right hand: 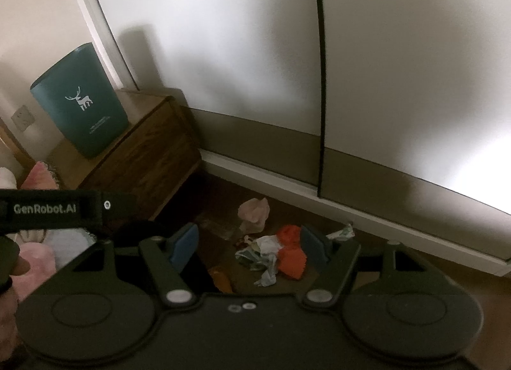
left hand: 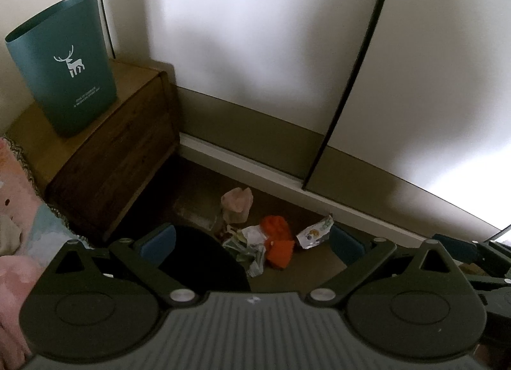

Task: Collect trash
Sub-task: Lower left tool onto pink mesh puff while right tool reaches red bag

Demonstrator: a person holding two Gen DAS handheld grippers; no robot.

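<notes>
Teal bin (left hand: 64, 63) with white deer print stands upright on the wooden nightstand (left hand: 134, 133), long axis vertical, open mouth up, deer side facing the cameras; inside not visible. One bin, one nightstand. Trash sits in a loose cluster on the brown floor (left hand: 319, 261) near the wardrobe base, well apart from the bin and lower. Count, roughly five pieces: pink crumpled bag (left hand: 237, 204) furthest back, upright-ish lump; orange crumpled piece (left hand: 278, 245), elongated, long axis running toward the camera; white and green crumpled paper (left hand: 250, 250) just left of it and touching; printed wrapper (left hand: 314, 232) to the right, tilted, long axis pointing toward the baseboard; a clear plastic item behind the pile, too dim to make out. Small dark reddish bits beside the paper, unclear. Left gripper (left hand: 252, 244) spread wide, nothing between its blue pads (left hand: 159, 242), held above the pile. Right gripper (right hand: 250, 244) also wide apart and holding nothing; right pad (right hand: 314, 244) overlaps the orange piece in view, contact cannot be told. A dark round object (left hand: 204, 258) at left gripper's lower left is mostly hidden. Orange-brown object (right hand: 222, 279) by right gripper base cut off, unidentifiable. Left gripper body with GenRobot.AI label crosses the right wrist view's left edge. Pink bedding (left hand: 16, 210) cut off at left. White sliding wardrobe doors (left hand: 255, 50), two panels visible.
</notes>
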